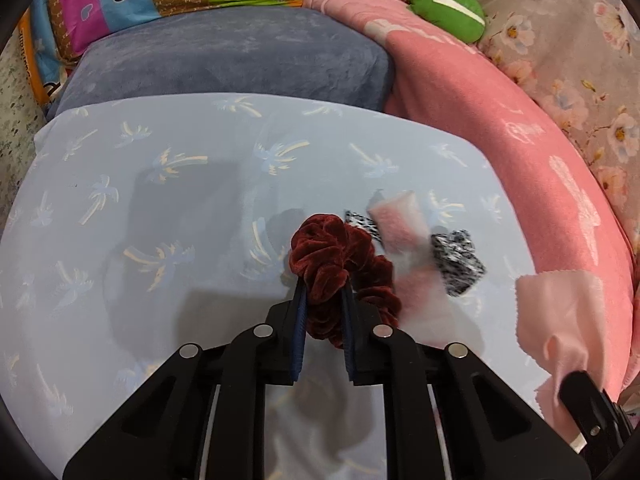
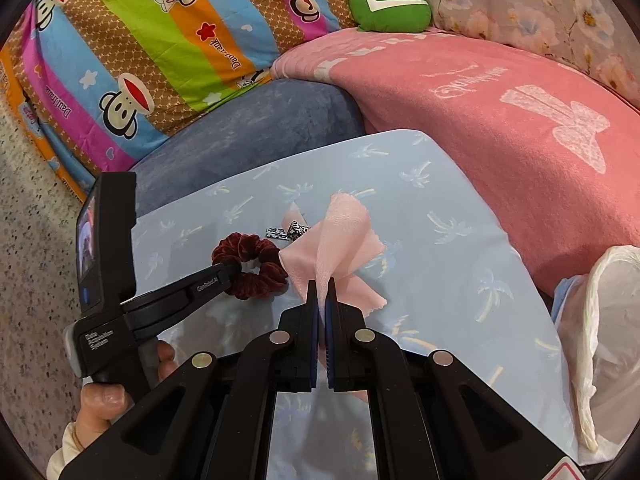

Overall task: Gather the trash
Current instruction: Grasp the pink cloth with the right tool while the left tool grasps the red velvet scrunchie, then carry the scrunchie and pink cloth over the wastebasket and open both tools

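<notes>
At lower centre, the left gripper (image 1: 325, 292) pinched the red scrunchie (image 1: 340, 256) while the right gripper (image 2: 323, 286) clamped the pink cloth (image 2: 340, 236), seemingly both for the white bag (image 2: 600, 320) at right.

The left gripper (image 1: 325, 286) points steeply down, its blue pads (image 1: 299, 320) pinched on a scrunchie (image 1: 332, 256). The right gripper (image 2: 323, 286) also tilts down, jaws clamped on a pink cloth (image 2: 340, 236). A hand (image 2: 116, 392) grips the left gripper's handle, a pale sleeve (image 2: 66, 446) at the wrist.

One scrunchie (image 1: 340, 264), one pink cloth (image 2: 340, 240), two patterned scraps (image 1: 458, 262), one bag (image 2: 604, 320)
</notes>
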Motion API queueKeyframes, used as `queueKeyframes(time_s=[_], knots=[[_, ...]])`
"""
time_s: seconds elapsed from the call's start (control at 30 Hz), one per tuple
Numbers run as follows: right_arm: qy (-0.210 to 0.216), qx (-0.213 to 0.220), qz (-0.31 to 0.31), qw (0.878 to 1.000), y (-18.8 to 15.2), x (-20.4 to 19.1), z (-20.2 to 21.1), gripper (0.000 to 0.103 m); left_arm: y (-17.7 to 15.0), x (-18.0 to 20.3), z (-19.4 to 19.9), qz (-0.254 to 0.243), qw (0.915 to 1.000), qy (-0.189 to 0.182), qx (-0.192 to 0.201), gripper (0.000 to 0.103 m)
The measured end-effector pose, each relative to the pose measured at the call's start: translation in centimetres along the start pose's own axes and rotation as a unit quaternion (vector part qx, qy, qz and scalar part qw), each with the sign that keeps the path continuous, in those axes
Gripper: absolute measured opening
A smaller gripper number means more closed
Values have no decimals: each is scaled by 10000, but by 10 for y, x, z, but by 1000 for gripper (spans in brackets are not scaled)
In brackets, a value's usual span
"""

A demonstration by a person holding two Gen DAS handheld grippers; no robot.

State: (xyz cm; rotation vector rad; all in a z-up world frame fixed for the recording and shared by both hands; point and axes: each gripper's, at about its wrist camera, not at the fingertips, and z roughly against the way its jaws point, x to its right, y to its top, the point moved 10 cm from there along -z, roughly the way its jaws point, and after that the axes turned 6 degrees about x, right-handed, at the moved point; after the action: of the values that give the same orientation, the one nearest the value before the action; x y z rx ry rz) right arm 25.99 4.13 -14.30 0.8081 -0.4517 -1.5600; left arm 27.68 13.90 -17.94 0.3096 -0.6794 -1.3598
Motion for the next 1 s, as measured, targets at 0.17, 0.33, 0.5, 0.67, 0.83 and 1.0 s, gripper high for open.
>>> queueKeyframes(time_s=[0.17, 0.33, 0.5, 0.67, 0.83, 1.0], knots=[[-11, 232, -73, 9997, 4, 7, 31, 3, -1, 22, 34, -175, 9995, -147, 209, 15], [-56, 516, -158, 9985, 10, 19, 69, 3, -2, 51, 60, -406, 9980, -285, 403, 15], [-159, 791, -299, 9963, 15, 42, 107, 3, -7, 91, 85, -749, 9943, -495, 580, 15], [-328, 1050, -466, 9928, 19, 72, 142, 3, -18, 136, 108, -1123, 9881, -774, 705, 15], [-511, 1291, -677, 9880, 21, 109, 175, 3, -31, 180, 125, -1476, 9804, -1045, 776, 15], [-705, 1467, -906, 9825, 19, 149, 202, 3, -46, 220, 136, -1801, 9723, -1269, 780, 15]])
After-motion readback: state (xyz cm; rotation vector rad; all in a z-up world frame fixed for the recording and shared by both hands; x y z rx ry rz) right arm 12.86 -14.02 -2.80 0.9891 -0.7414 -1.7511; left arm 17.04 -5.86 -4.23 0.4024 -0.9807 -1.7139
